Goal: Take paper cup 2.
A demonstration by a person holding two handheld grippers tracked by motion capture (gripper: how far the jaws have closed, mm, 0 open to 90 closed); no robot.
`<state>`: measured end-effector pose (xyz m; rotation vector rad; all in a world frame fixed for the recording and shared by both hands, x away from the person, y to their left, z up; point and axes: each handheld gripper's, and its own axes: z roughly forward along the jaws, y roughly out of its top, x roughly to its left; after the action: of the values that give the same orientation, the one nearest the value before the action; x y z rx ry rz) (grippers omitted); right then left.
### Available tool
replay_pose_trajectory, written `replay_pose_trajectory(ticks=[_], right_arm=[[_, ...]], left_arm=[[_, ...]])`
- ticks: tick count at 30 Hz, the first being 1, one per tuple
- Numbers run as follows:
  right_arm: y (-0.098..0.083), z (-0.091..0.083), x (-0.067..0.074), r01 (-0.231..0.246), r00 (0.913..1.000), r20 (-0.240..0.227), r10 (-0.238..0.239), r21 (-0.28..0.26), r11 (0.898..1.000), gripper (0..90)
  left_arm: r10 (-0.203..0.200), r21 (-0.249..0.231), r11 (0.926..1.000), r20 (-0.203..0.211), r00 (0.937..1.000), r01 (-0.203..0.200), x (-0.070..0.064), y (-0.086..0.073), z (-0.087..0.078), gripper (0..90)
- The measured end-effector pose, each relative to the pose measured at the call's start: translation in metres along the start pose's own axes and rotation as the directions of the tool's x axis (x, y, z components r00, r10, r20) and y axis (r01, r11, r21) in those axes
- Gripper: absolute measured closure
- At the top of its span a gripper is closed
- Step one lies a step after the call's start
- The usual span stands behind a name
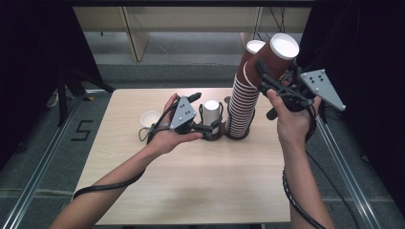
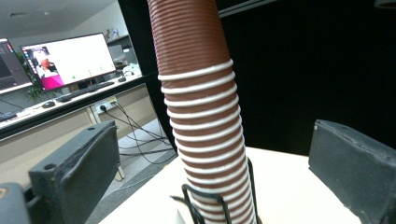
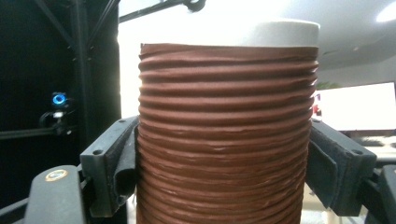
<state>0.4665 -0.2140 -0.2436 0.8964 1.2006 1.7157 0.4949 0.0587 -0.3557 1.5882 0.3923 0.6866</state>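
1. Pale wood-grain surface (image 1: 191, 191) lies nearest, with the person's two forearms coming in over its near edge and a black cable trailing from each.
2. Just beyond the middle of the surface, the left claw (image 1: 206, 127) is held low, level with a black wire holder (image 1: 212, 131) in which a single cup (image 1: 212, 110) stands with its white end up. In the left gripper view its jaws stand wide apart with nothing between the pads, framing the lower part of the tall stack.
3. A small white cup (image 1: 149, 118) sits on the surface to the left of that hand, apart from the holders.
4. Right beside the single cup, a tall stack of brown ribbed cups (image 1: 243, 102) with white rims rises from a second wire holder (image 1: 237, 135) and leans to the right.
5. Higher and to the right, the right claw (image 1: 263, 76) is raised above the surface and clamped on one brown ribbed cup (image 1: 276, 56), lifted clear, tilted, close beside the top of the stack. In the right gripper view both pads press on its corrugated sides.
6. Farthest off are grey floor and pale furniture beyond the surface, with dark curtains on both sides.
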Motion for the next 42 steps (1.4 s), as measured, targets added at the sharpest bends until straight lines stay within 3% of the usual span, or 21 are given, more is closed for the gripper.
replay_pose_trajectory(ticks=[11,17,20,23,27,28,30,36,38,41,42], right_arm=[[-0.037,-0.023,0.013,-0.025,0.9993,-0.024,0.027,0.055,0.998,20.1],[-0.062,-0.034,0.023,-0.064,0.997,-0.036,0.069,0.125,0.99,20.1],[-0.077,-0.038,0.029,-0.08,0.9953,-0.042,0.088,0.155,0.985,20.1],[-0.092,-0.039,0.033,-0.098,0.993,-0.047,0.108,0.183,0.978,20.1],[-0.109,-0.039,0.036,-0.102,0.9925,-0.045,0.113,0.204,0.974,20.1],[-0.113,-0.039,0.037,-0.131,0.9886,-0.044,0.144,0.216,0.967,20.1],[-0.119,-0.038,0.038,-0.133,0.9887,-0.038,0.145,0.226,0.965,20.1],[-0.129,-0.038,0.042,-0.155,0.9849,-0.038,0.169,0.245,0.957,20.1],[-0.13,-0.039,0.042,-0.147,0.9866,-0.034,0.159,0.239,0.96,20.0],[-0.136,-0.04,0.041,-0.152,0.9863,-0.023,0.163,0.251,0.956,20.0],[-0.138,-0.041,0.042,-0.174,0.9828,-0.015,0.184,0.262,0.949,19.9]], left_arm=[[-0.002,0.01,0.9999,0.014,0.9999,0.002,-0.015,-0.025,-0.027,1.7],[-0.046,0.0,0.999,0.007,0.9989,0.046,-0.018,-0.035,-0.037,0.6],[-0.046,0.0,0.9989,-0.003,0.9989,0.046,-0.019,-0.043,-0.042,0.0],[-0.025,0.014,0.9996,-0.011,0.9996,0.025,-0.019,-0.051,-0.044,0.0],[-0.032,0.023,0.9992,-0.006,0.9995,0.032,-0.019,-0.056,-0.045,0.0],[-0.032,0.025,0.9992,-0.003,0.9995,0.032,-0.019,-0.057,-0.045,0.0],[-0.03,0.024,0.9992,0.0,0.9995,0.03,-0.019,-0.059,-0.045,0.0],[-0.041,0.027,0.9988,0.013,0.9991,0.041,-0.022,-0.063,-0.043,0.0],[-0.044,0.034,0.9985,0.022,0.9988,0.043,-0.023,-0.065,-0.043,0.0],[-0.071,0.053,0.9962,0.033,0.9969,0.069,-0.023,-0.07,-0.043,0.0],[-0.074,0.054,0.9959,0.038,0.9965,0.072,-0.023,-0.071,-0.043,0.0]])
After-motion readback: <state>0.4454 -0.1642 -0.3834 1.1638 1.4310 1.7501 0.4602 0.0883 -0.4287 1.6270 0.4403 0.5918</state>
